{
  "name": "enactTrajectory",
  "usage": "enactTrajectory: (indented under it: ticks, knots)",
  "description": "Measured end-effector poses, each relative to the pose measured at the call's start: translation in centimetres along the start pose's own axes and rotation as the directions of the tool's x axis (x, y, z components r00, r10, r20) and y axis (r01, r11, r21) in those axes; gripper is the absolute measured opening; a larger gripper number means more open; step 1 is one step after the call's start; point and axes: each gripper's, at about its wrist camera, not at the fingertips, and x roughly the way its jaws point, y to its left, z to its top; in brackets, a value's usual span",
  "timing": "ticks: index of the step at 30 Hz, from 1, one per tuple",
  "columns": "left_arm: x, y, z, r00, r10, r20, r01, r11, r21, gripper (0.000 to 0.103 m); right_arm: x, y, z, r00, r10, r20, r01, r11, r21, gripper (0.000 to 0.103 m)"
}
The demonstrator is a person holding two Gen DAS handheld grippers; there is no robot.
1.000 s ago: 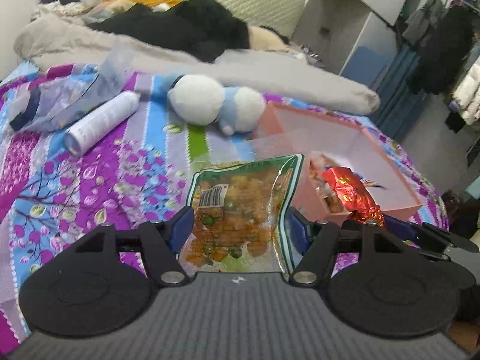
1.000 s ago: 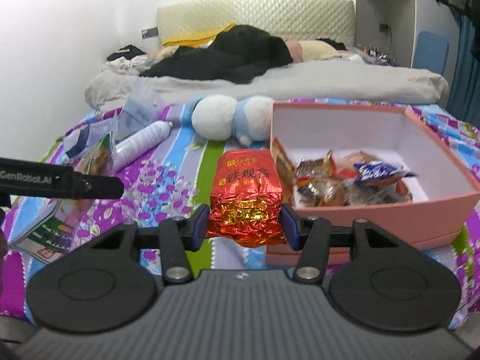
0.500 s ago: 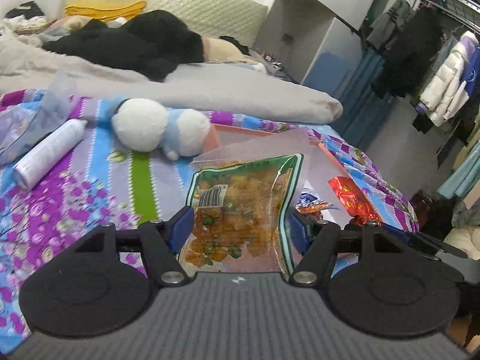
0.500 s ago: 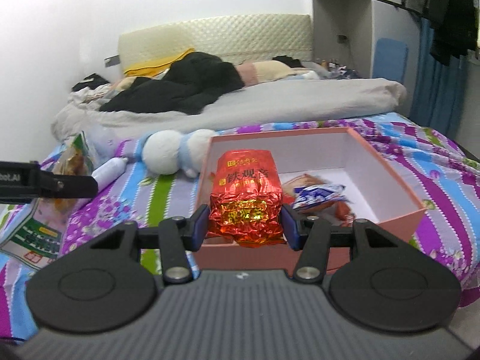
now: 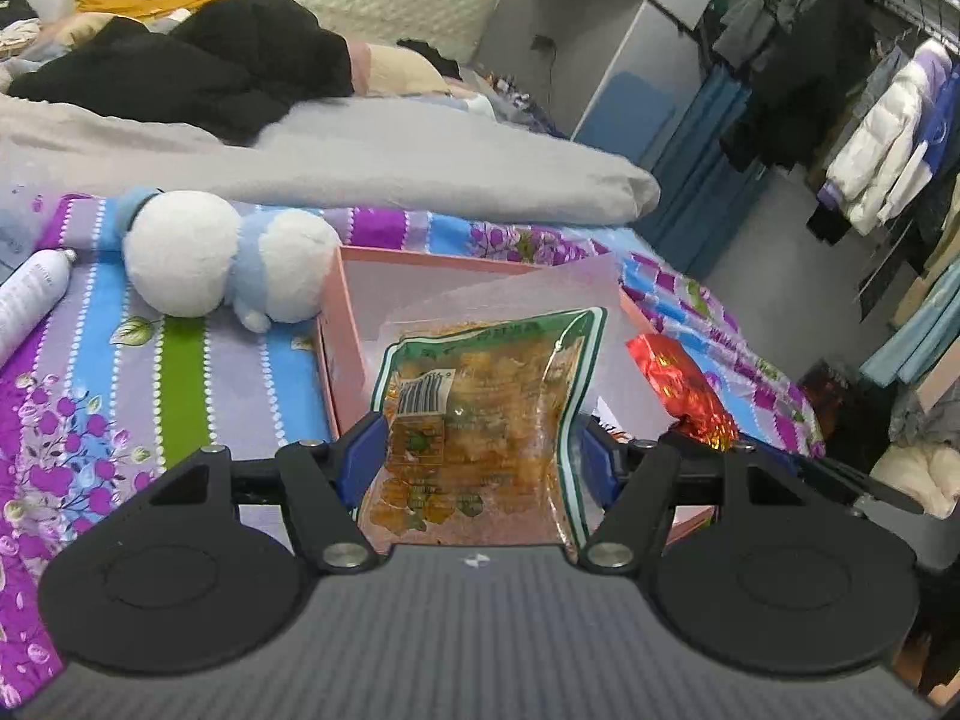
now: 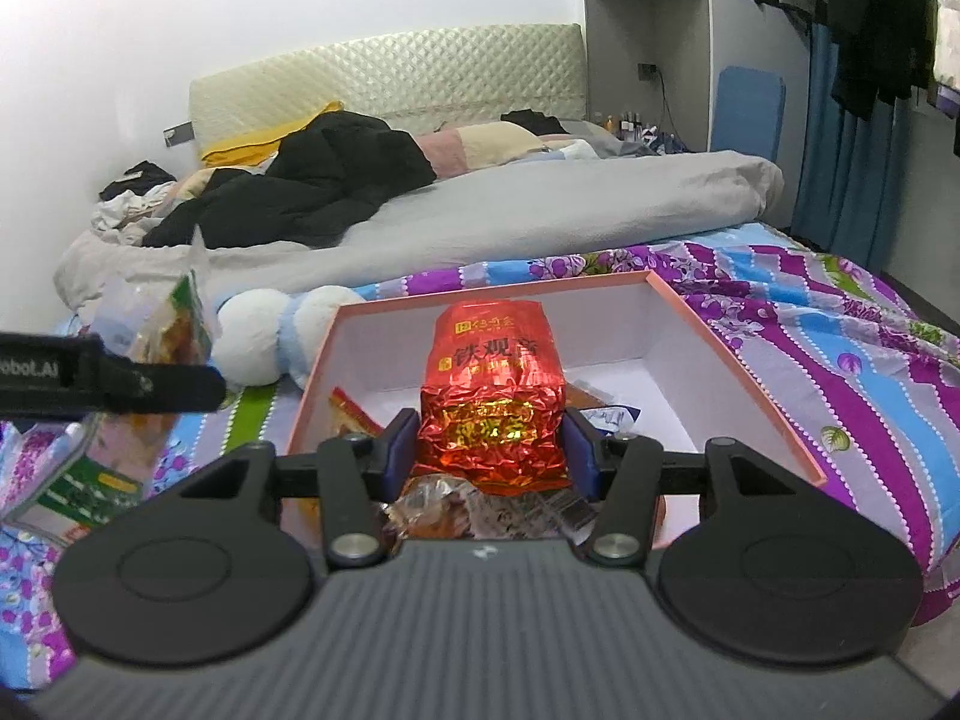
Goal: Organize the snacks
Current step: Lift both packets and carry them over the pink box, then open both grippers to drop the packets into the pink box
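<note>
My left gripper (image 5: 477, 462) is shut on a clear snack bag (image 5: 480, 408) with green edges and orange pieces, held upright over the near edge of the pink box (image 5: 342, 324). My right gripper (image 6: 491, 450) is shut on a red foil tea packet (image 6: 493, 402), hanging above the pink box (image 6: 720, 348), where several wrapped snacks (image 6: 456, 504) lie on the white floor. The red packet (image 5: 681, 387) shows to the right in the left wrist view. In the right wrist view the left gripper's finger (image 6: 120, 381) and its bag (image 6: 174, 324) appear at the left.
The box rests on a flowered, striped bedspread (image 5: 90, 396). A white and blue plush toy (image 5: 222, 261) lies against the box's far left corner, a white bottle (image 5: 30, 300) further left. A grey duvet (image 6: 540, 210) and black clothing (image 6: 312, 180) cover the far bed. Clothes hang at the right.
Both grippers have swung to the right with their packets, from over the bedspread to over the pink box. The box now sits straight ahead in both views. Both grips are unchanged.
</note>
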Motion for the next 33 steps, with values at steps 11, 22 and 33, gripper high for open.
enactTrajectory:
  ticks: [11, 22, 33]
  knots:
    - [6.8, 0.0, 2.5, 0.998, 0.024, -0.060, -0.022, 0.999, 0.031, 0.072, 5.4, -2.7, 0.0, 0.998, -0.021, -0.059, 0.023, 0.999, 0.039, 0.054]
    - [11.7, 1.0, 4.3, 0.993, 0.055, -0.103, -0.051, 0.998, 0.037, 0.085, 9.5, -3.9, 0.0, 0.994, -0.023, -0.103, 0.031, 0.997, 0.069, 0.056]
    - [6.6, -0.1, 4.0, 0.997, 0.064, -0.043, -0.060, 0.993, 0.098, 0.091, 6.9, -3.9, 0.6, 0.997, -0.031, -0.070, 0.036, 0.997, 0.062, 0.079]
